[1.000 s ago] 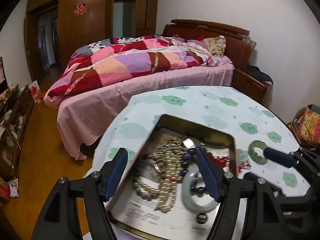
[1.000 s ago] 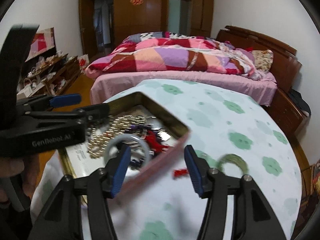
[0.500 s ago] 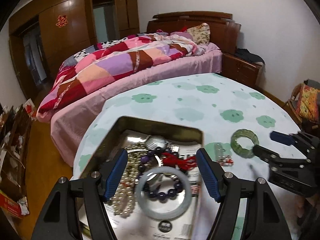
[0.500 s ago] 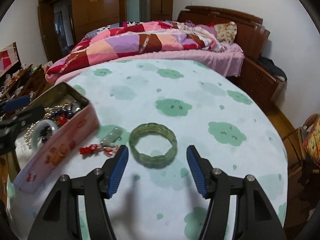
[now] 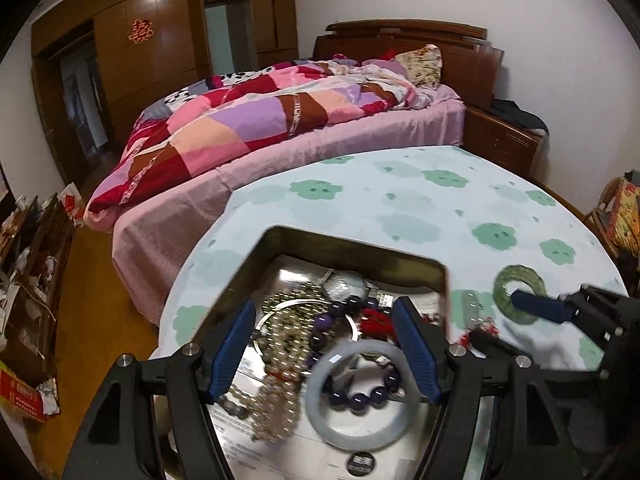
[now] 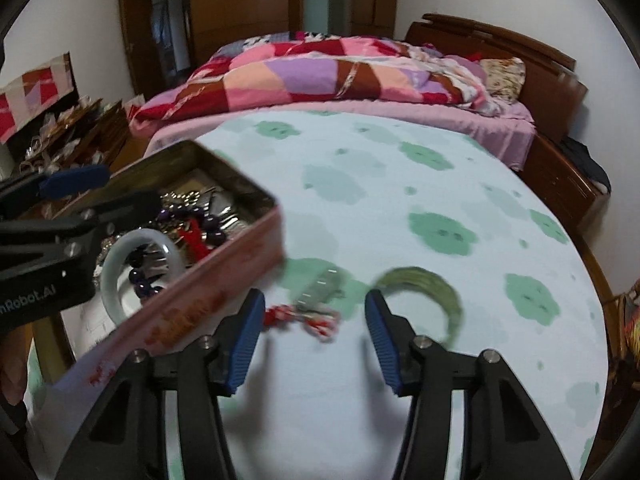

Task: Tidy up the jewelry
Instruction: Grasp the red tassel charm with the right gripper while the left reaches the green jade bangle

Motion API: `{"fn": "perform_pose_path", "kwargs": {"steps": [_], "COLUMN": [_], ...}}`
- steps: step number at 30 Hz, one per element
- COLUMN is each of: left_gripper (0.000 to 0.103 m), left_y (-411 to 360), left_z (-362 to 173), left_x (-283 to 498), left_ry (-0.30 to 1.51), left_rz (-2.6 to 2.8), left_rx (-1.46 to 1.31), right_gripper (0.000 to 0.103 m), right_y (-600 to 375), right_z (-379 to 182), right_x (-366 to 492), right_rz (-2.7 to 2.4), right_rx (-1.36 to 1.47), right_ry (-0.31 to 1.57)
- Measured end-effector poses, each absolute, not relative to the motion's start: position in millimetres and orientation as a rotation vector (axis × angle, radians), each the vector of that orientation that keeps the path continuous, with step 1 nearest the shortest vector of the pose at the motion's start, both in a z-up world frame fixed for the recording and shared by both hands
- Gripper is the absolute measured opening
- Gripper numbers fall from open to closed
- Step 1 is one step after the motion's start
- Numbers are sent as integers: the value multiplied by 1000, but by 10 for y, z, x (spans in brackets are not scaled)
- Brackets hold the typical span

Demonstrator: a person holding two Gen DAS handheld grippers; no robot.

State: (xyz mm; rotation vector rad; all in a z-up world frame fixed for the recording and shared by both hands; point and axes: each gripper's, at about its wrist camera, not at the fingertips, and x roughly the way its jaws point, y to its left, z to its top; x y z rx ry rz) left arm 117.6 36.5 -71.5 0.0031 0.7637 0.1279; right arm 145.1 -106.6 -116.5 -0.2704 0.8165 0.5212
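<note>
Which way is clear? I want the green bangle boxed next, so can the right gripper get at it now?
Probably yes. The green bangle lies alone on the tablecloth, outside the tin; the open right gripper hovers just left of it, nothing between.

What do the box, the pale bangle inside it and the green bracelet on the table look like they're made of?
Box: likely tin, given its thin shiny brassy walls and printed pink outside. Pale bangle: smooth, milky and translucent, perhaps jade or glass. Green bracelet: mottled, segmented, stone-like, though blurred.
</note>
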Motion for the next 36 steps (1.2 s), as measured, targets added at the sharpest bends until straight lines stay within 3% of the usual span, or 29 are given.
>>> {"fn": "perform_pose_path", "kwargs": {"steps": [3,11,12,13,26,36], "left_gripper": [71,71,71,71,71,71], "left_y": [460,600,597,594,251,-573], "left_z": [-747,-793,-785,-780,-618,-687], "left_x": [1224,1244,1236,1226,1215,1388], "left_ry": [777,795,795,793,762,783], "left_rz": [145,161,159,157,72,-56], "left_rx": [-13,-39,-43,-44,-22,93], "right_gripper": [39,37,20,15,13,13], "right_y": [-929,-1001,-999,-981,-1403,-2204], "right_z": [-1272,-1346,-1340,-1333,-1004,-987], "right_x": [1502,1565,1547,1522,1105,1318], "right_rz": [511,458,473,478,488,332], "right_rx": [-308,-299,-300,-310,-253,-142], "right_ry": [858,901,904,903,763,746]}}
